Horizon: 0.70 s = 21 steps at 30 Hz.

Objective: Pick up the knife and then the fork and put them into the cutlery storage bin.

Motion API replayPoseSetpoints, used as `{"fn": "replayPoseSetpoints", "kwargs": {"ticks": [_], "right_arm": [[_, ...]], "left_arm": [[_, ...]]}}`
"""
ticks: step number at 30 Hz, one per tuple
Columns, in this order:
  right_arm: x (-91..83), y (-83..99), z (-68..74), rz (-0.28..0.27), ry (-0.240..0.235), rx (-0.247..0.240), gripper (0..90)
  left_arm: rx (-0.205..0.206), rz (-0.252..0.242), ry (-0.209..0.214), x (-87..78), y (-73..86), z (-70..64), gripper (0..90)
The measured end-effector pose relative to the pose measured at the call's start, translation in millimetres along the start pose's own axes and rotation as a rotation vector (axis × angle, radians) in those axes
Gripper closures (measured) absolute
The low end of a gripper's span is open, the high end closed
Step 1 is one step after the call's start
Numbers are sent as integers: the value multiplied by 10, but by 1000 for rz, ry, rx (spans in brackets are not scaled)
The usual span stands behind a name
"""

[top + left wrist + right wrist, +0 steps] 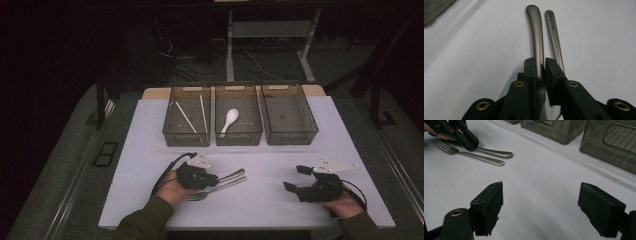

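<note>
Dim room, dark edges; table (150, 150) lit from above; soft shadows

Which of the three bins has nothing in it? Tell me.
The bin on the right holds nothing. The middle bin holds a white spoon, and the left bin holds chopsticks.

Two matte steel utensils lie side by side on the white table: a fork (216, 190) and a broader-handled piece (231, 175).

My matt black rubbery fingers (552, 72) pinch a brushed, satin-finish metal utensil handle (537, 37); beside it lies a steel fork (216, 189) on the smooth matt white tabletop (150, 150); smoky translucent plastic bins (238, 121).
</note>
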State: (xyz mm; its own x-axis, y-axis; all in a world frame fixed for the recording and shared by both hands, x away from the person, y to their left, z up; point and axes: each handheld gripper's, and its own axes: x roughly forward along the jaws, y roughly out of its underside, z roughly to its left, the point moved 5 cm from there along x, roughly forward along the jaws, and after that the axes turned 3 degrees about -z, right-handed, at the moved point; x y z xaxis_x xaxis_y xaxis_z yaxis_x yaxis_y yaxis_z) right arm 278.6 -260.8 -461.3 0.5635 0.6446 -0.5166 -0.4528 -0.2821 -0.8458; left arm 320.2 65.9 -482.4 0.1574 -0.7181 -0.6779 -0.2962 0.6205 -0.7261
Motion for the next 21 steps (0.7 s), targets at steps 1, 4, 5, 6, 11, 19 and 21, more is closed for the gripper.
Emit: {"fn": "replayPoseSetpoints", "kwargs": {"ticks": [1,4,5,6,11,19,21], "right_arm": [[0,-1,0,0,0,0,199],[-1,-1,1,-1,-1,0,200],[-1,-3,0,-3,-2,-1,199],[-2,-4,-1,-4,-2,0,199],[-7,-17,9,-5,-17,2,199],[-57,-146,25,-3,-94,-6,174],[-61,-181,30,0,-117,-22,174]], "left_arm": [[-3,1,2,2,-6,-3,793],[6,-3,6,-4,-40,-9,794],[6,-7,10,-8,-51,-9,794],[8,-3,8,-15,-56,-7,794],[16,-9,20,-51,-98,1,794],[37,-37,42,-133,-232,13,793],[41,-40,51,-145,-263,9,793]]}}
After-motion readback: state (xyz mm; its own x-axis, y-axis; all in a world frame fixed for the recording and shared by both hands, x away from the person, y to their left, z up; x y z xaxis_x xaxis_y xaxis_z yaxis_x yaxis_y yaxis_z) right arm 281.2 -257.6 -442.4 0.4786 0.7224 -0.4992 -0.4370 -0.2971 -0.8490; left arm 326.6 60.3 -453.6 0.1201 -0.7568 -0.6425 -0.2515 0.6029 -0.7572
